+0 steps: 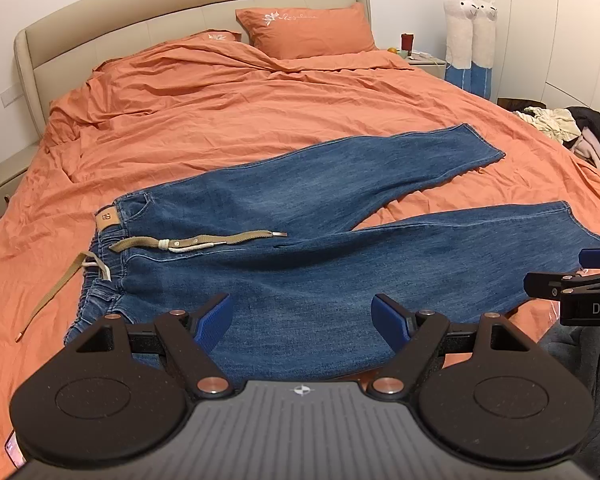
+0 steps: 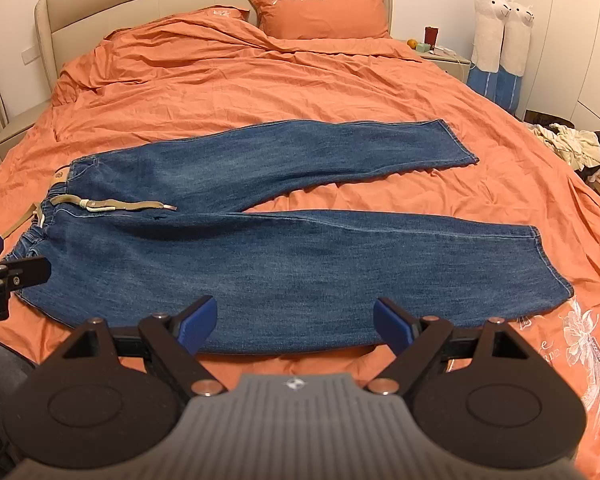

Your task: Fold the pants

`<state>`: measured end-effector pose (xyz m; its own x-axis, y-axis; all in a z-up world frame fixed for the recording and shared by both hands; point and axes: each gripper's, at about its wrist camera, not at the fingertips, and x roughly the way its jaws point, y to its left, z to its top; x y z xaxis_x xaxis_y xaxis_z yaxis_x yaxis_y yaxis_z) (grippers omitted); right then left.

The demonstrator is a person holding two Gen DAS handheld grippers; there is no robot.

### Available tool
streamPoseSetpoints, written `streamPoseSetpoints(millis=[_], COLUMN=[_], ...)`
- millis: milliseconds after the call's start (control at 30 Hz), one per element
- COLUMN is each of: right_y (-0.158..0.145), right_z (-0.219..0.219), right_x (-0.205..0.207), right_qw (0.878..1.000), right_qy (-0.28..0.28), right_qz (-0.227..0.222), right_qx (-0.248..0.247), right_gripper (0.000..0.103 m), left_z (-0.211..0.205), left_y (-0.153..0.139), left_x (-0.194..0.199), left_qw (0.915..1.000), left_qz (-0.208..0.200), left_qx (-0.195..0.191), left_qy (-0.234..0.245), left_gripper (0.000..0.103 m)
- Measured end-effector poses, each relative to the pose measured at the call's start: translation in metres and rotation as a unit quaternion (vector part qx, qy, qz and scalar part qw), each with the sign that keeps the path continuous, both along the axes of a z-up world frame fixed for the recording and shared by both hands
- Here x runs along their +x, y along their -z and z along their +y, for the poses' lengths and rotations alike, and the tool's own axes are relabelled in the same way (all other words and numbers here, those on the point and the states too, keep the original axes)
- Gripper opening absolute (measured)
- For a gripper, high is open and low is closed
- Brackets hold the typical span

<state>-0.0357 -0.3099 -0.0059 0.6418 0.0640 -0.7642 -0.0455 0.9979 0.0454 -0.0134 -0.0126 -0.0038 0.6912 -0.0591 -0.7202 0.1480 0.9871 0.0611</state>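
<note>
Blue jeans (image 1: pixel 300 248) lie flat on the orange bed, waistband at the left, both legs spread apart and running right. They also show in the right wrist view (image 2: pixel 260 248). A tan drawstring (image 1: pixel 196 242) lies across the waist. My left gripper (image 1: pixel 302 320) is open and empty, hovering over the near leg close to the waist. My right gripper (image 2: pixel 294 322) is open and empty, above the near edge of the near leg. Each gripper shows at the edge of the other's view: the right one (image 1: pixel 580 280) and the left one (image 2: pixel 4 276).
The orange duvet (image 1: pixel 240 112) covers the whole bed, with pillows (image 1: pixel 308 30) and a beige headboard (image 1: pixel 140 12) at the far end. A nightstand (image 1: pixel 424 58), llama plush toys (image 1: pixel 470 32) and a pile of clothes (image 1: pixel 568 126) stand to the right.
</note>
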Motion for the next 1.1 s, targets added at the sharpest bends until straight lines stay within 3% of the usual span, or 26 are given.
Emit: streamPoseSetpoints(millis=[1100], right_y=[-0.0042], right_z=[0.0089], right_x=[-0.006], right_qw=[1.0], right_qy=[-0.018], right_qz=[-0.007], right_qx=[0.0], right_gripper=[0.082], left_z=[0.0096], left_y=[-0.0041], left_x=[-0.0094], left_qw=[0.9999], left_qz=[-0.001], left_qx=[-0.009], left_qy=[-0.01], left_gripper=[0.092])
